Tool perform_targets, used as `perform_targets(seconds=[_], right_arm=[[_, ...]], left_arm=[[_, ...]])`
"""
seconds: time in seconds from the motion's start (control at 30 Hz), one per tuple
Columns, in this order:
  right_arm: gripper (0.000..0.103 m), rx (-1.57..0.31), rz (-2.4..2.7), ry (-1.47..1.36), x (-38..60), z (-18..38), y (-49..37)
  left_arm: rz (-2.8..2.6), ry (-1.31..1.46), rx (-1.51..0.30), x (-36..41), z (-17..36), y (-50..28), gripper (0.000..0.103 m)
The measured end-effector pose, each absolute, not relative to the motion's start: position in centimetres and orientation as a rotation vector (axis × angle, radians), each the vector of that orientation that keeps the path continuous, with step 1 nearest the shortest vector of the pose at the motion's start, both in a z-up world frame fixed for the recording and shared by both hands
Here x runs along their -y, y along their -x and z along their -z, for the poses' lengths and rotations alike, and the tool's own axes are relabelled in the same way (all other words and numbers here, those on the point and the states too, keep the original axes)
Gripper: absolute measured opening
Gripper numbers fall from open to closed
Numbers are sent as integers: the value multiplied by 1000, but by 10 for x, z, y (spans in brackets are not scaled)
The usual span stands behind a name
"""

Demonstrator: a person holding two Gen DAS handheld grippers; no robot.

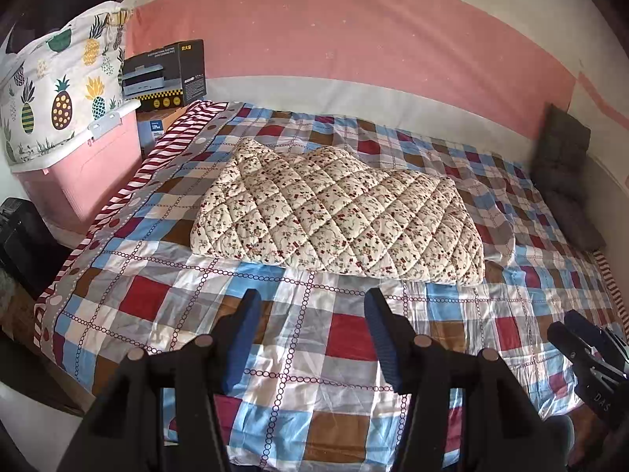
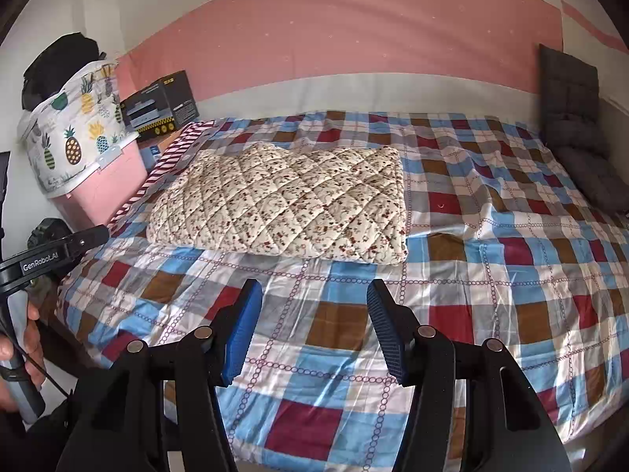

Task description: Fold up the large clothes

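Observation:
A cream quilted garment with small red flowers lies folded into a thick rectangle on the checked bedsheet; it also shows in the right wrist view. My left gripper is open and empty, held above the sheet a little short of the bundle's near edge. My right gripper is open and empty, also short of the near edge, toward the bundle's right end. Each gripper shows at the edge of the other's view: the right one and the left one.
A pink storage box with a pineapple-print bag stands off the bed's far left corner, a black carton beside it. A grey cushion leans at the far right. The pink wall runs behind the bed.

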State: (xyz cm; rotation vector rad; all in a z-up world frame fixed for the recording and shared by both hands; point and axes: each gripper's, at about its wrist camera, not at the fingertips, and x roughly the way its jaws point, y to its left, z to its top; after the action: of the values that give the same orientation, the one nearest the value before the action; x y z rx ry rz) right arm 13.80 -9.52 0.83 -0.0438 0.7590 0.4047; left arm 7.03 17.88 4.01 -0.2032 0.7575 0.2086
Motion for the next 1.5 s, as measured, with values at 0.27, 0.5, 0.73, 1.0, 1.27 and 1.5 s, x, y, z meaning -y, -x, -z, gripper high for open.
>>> perform_targets(seconds=[0.27,0.5,0.73,1.0,1.27,1.5], right_arm=[[56,-754,-430,101,80,-5,-106],[56,-756,-431,132,72,-3,-101],[56,-768,-439,145,65,0,-98],[56,-777,-444,150,62,2,-96],[56,-779,-444,152,61,2,-96],[56,-779,-445,154,61,2,-96]], left_arm=[[-161,199,-769,-161,-29,-47,57],[-192,183,-770,-157,-21,-40,57],[-211,186,-795,-156,-15,-41,57],[-211,190,-805,-155,-11,-41,57],[-203,204,-823,-155,-9,-41,57],[-196,186,-830,-151,-10,-41,57]])
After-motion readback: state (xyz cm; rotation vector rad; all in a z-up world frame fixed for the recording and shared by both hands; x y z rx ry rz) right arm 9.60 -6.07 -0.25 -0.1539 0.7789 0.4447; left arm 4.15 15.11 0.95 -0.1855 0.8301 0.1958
